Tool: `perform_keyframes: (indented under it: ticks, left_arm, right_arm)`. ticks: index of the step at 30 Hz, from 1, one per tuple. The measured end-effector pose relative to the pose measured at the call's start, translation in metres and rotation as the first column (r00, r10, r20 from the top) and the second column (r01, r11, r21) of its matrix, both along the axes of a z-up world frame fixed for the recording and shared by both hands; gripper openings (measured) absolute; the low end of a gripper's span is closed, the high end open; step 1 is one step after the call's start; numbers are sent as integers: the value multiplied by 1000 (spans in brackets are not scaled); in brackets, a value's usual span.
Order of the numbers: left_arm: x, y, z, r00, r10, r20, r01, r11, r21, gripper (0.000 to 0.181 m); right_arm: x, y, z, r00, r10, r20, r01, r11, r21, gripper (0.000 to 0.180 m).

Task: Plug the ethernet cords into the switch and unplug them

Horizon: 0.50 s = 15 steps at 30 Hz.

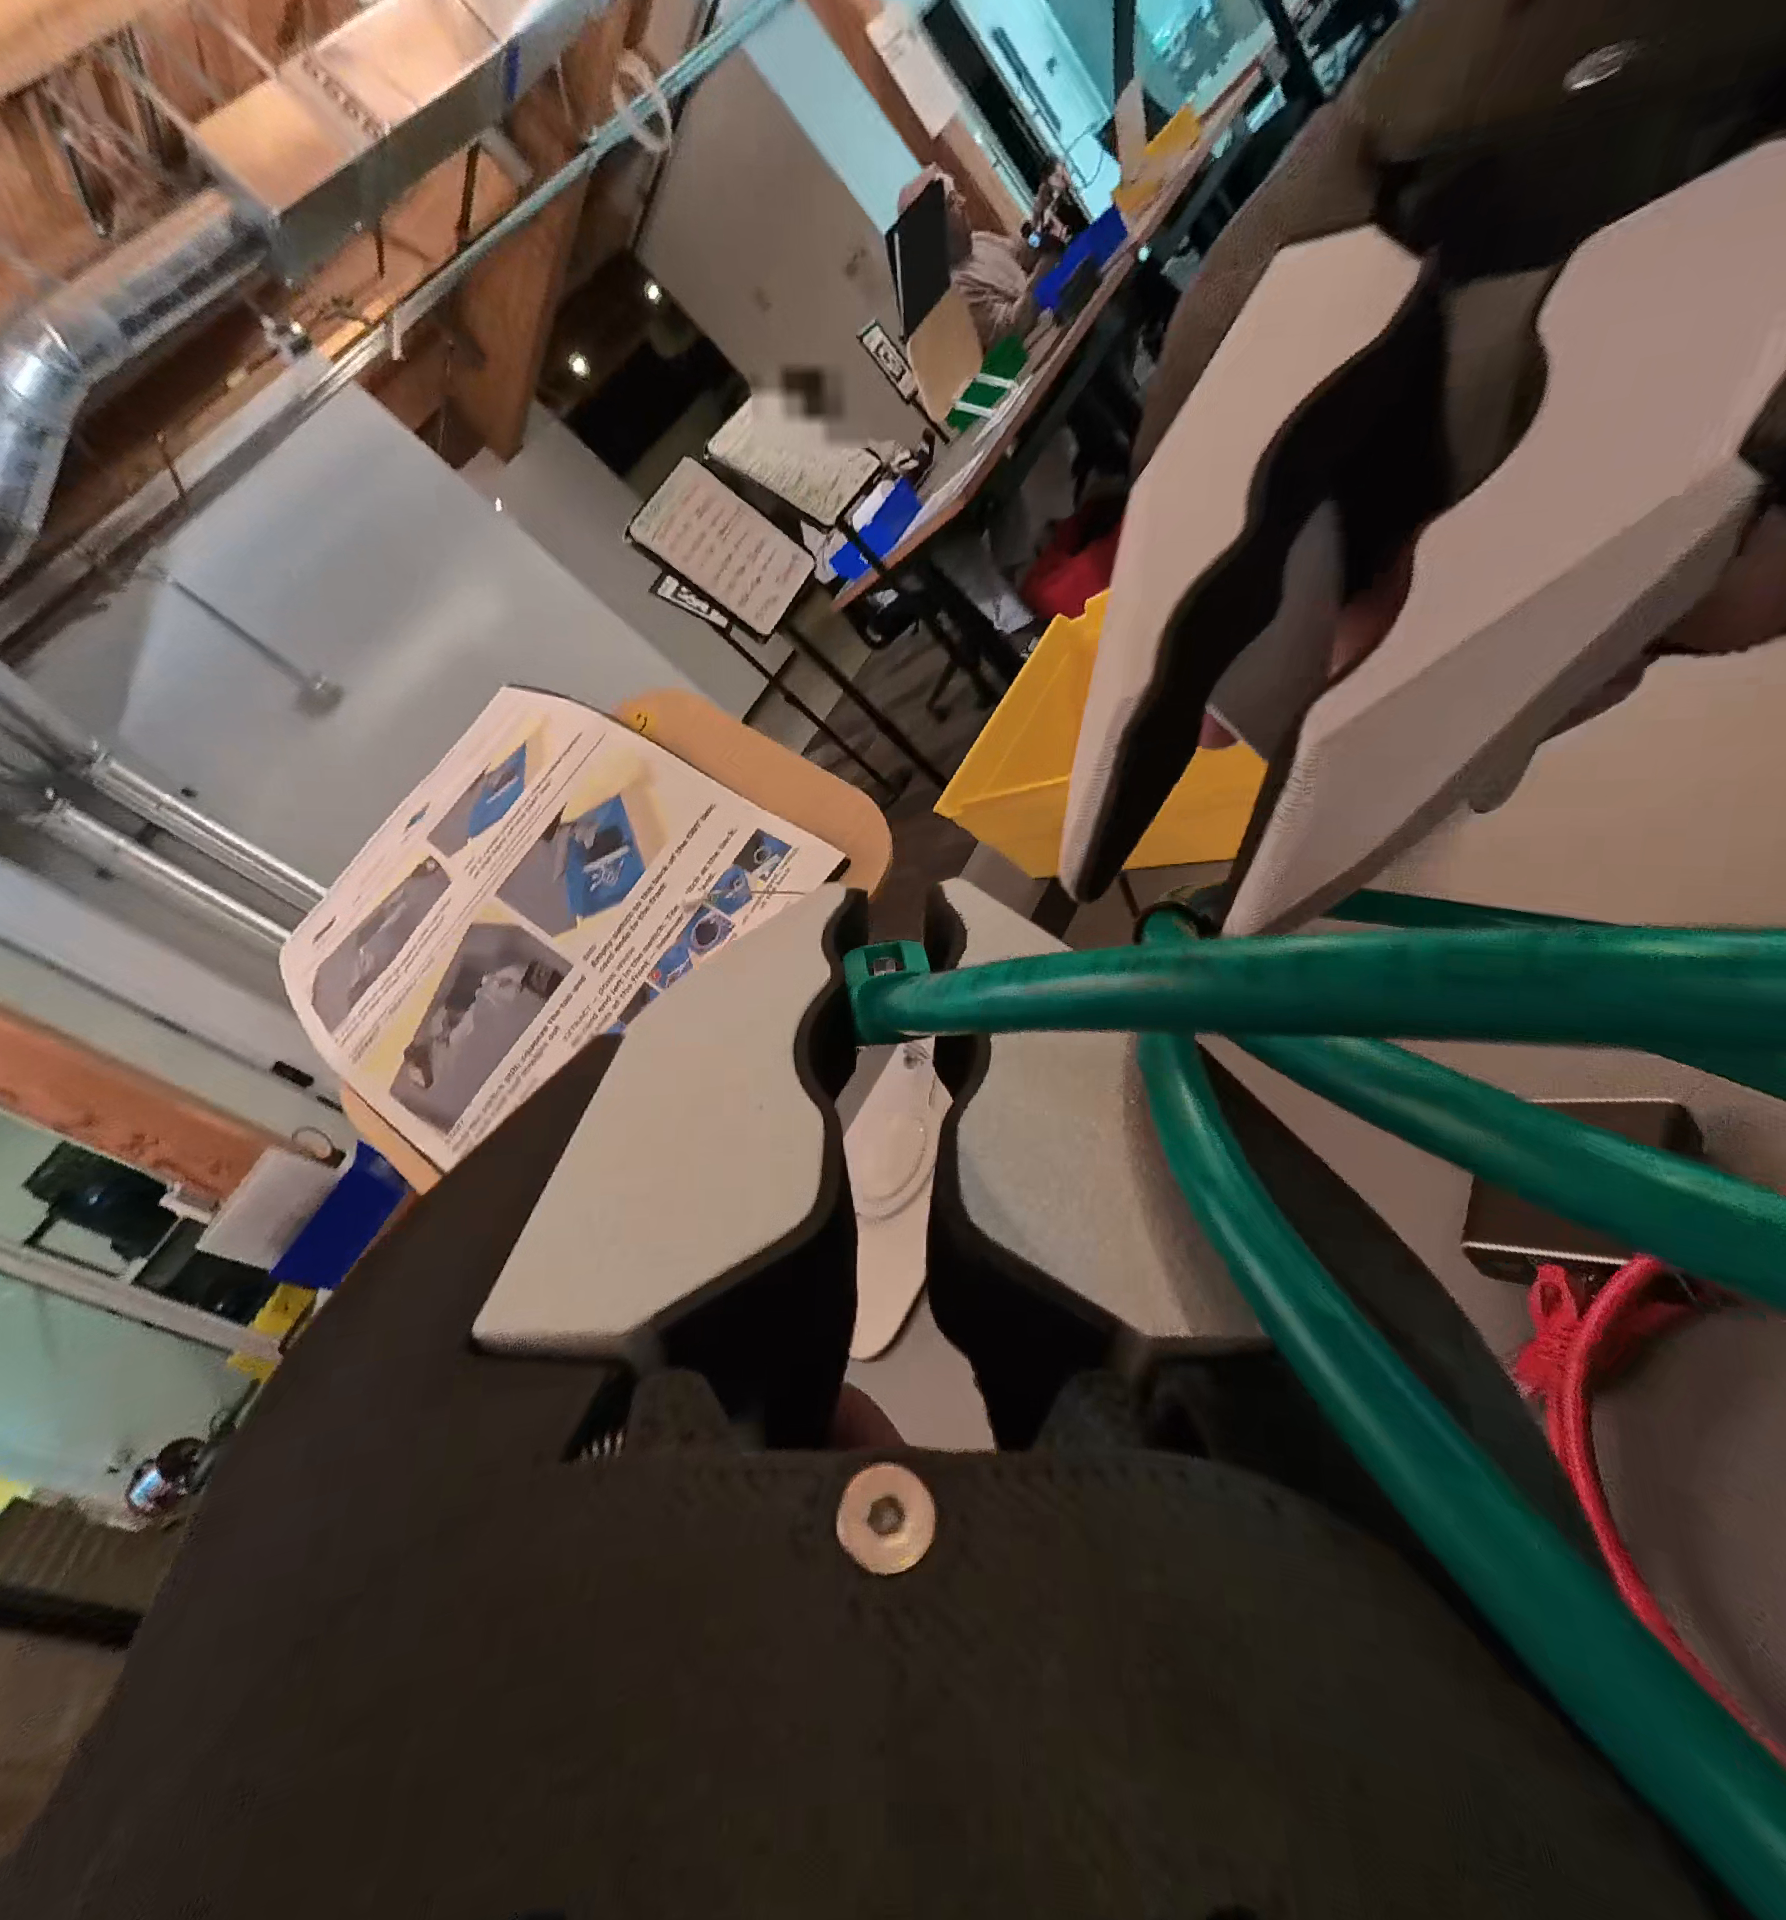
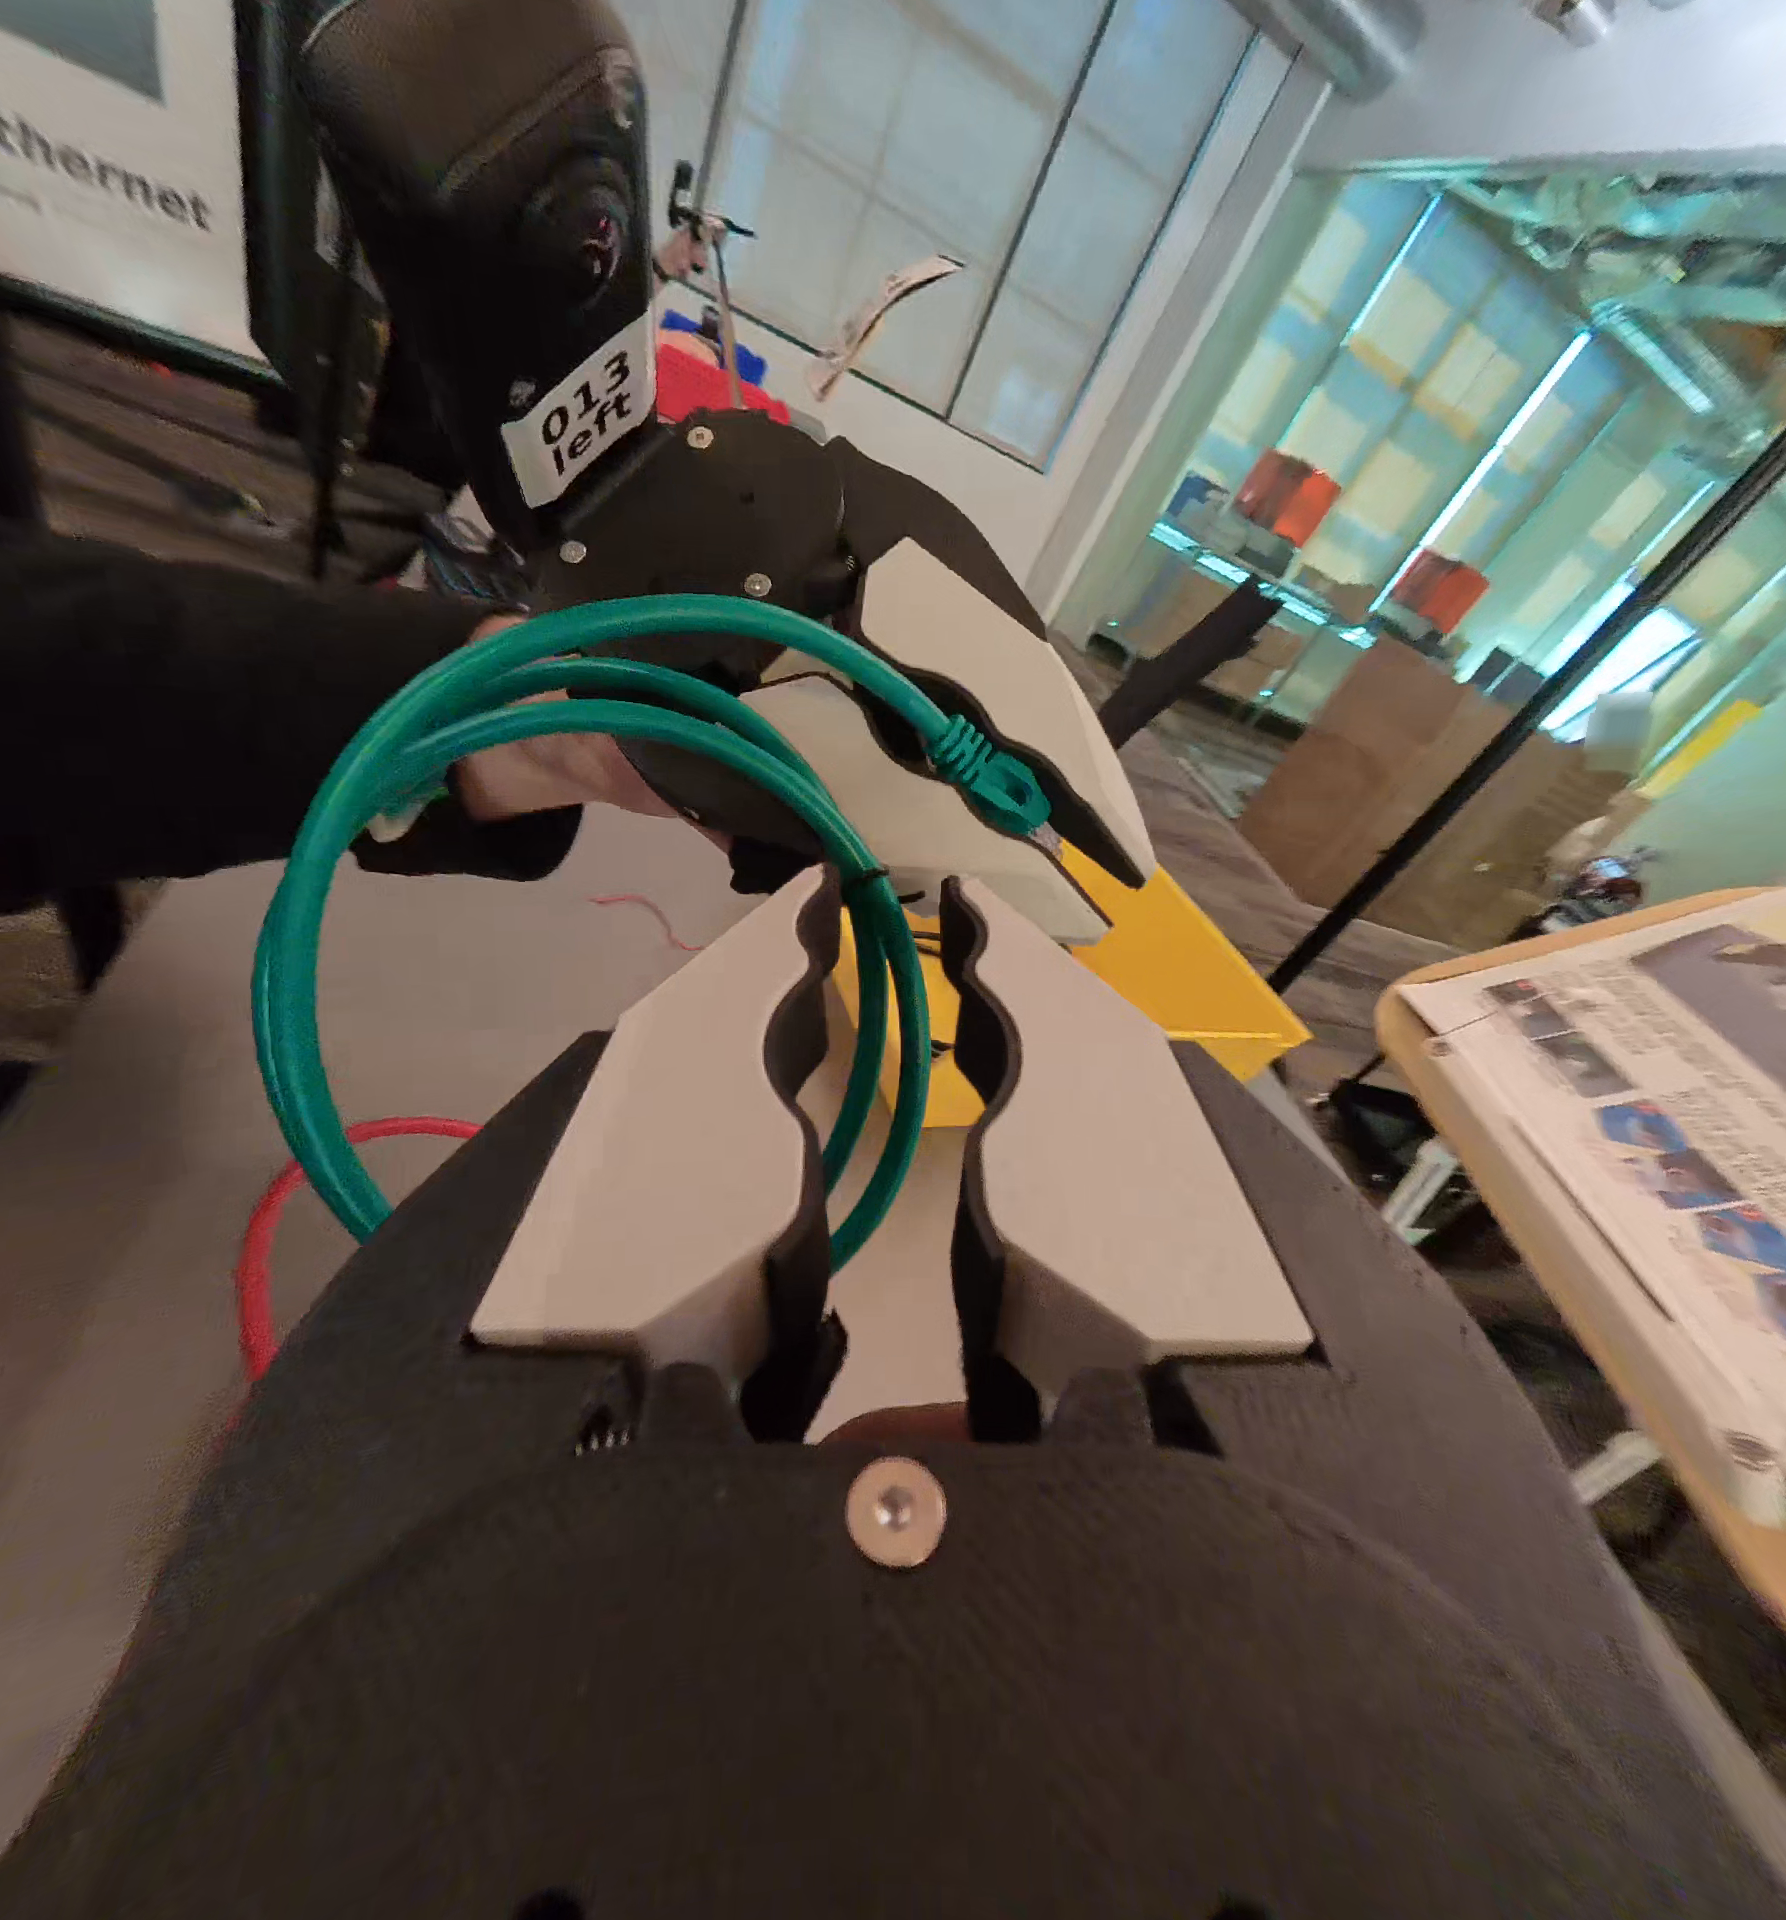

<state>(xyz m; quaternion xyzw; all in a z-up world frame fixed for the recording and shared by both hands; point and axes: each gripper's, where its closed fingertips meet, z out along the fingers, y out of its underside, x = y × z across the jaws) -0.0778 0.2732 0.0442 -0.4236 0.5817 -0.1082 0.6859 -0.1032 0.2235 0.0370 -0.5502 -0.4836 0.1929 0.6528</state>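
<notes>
While the left hand-held gripper (image 2: 1081, 878) clamps the green cord (image 2: 598, 717) just behind its plug, at centre frame of the right wrist view, the right hand-held gripper (image 2: 884, 899) sits with its fingers narrowly apart around the coil's tied strands; I cannot tell whether it pinches them. Lower right in the left wrist view, the small grey switch (image 1: 1585, 1184) rests on the pale surface (image 1: 1699, 748) beside a red cord (image 1: 1585, 1382). Nothing green looks plugged in yet, so plugging and unplugging both seem to remain.

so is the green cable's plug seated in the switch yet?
No: in the right wrist view the green cable's plug is in the air, pinched in the left hand-held gripper.
</notes>
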Motion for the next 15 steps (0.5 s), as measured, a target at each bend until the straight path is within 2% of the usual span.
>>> perform_keyframes:
  ticks: [4, 9, 15]
  left_arm:
    - [1, -10, 5, 998, -64, 30, 64, 998, -10, 9]
    - [4, -13, 6, 996, -77, 55, 80, 996, -45, 10]
    - [-2, 4, 3, 1000, 13, 18, -12, 1000, -14, 12]
  right_arm:
    - [0, -6, -12, 997, 83, 6, -81, 991, -102, 23]
    - [-6, -3, -25, 995, 69, 75, -61, 993, -104, 4]
    - [10, 11, -13, 992, -71, 105, 71, 997, 0, 3]
